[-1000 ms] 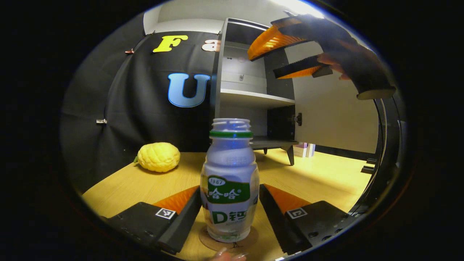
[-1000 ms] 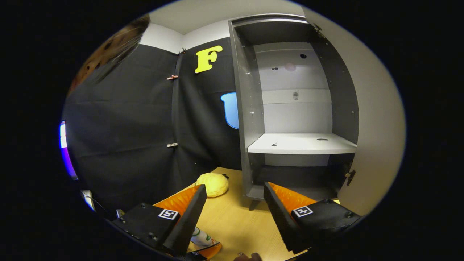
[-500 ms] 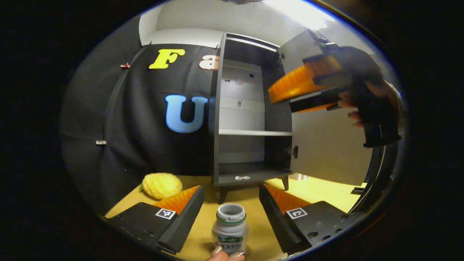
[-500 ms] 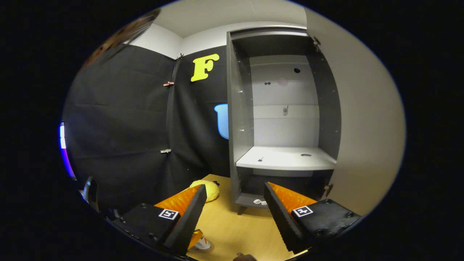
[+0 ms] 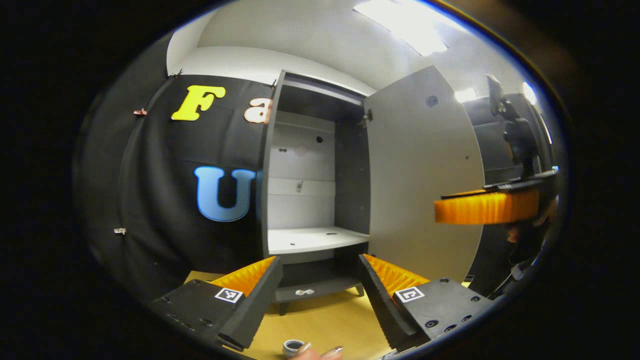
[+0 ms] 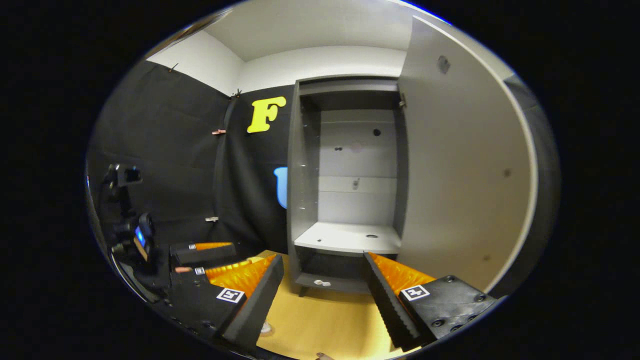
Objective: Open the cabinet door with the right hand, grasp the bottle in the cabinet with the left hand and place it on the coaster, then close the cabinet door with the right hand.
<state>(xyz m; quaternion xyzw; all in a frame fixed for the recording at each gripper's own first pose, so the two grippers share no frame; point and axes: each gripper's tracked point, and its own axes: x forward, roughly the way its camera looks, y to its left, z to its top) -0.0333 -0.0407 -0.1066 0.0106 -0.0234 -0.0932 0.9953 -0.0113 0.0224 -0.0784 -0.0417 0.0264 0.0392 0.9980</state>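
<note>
With the bottle [image 5: 292, 346] standing low on the table [image 5: 325, 325] between the wide, empty left gripper [image 5: 320, 295], the wide right gripper [image 6: 320, 295] risked glancing off the open cabinet door [image 6: 460, 170], leaving it ajar.

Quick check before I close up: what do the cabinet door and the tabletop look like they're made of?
Cabinet door: likely laminated board, matte pale grey, flat and even with small fitting marks. Table: apparently wood or wood-look laminate, light yellowish with faint grain and slight sheen.
</note>
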